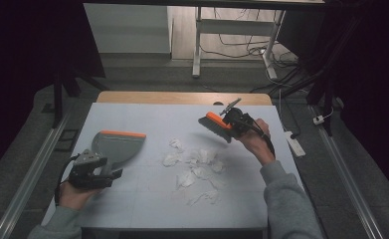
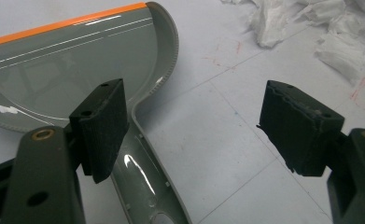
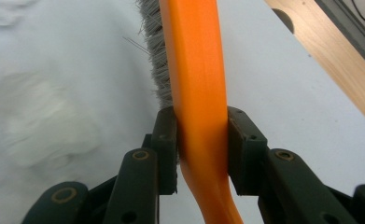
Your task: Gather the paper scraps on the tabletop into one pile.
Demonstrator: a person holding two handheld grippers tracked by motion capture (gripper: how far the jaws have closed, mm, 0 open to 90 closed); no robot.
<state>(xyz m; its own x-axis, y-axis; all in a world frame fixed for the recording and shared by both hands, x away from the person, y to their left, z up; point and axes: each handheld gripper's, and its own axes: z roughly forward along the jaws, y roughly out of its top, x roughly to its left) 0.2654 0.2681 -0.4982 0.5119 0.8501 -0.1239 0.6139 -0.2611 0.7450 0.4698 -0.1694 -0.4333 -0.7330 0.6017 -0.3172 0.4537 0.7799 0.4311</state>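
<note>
Two tools in play, sweep-up apparently at its start.

Left gripper (image 1: pixel 113 173): near edge, jaws spread wide, straddling the handle of the dustpan (image 1: pixel 115 146) without clamping it. Next move likely calls for closing on that handle.

Dustpan: glossy grey, orange lip, flat on the table (image 1: pixel 147 119), left of the tissue scraps (image 1: pixel 194 169).

Tissue scraps: white, crumpled, loosely scattered mid-table.

Right gripper (image 3: pixel 201 140): pinched on the orange handle of the brush (image 1: pixel 215 125), held raised beyond the scraps; grey bristles. It must come down behind the scraps to push them panward.
</note>
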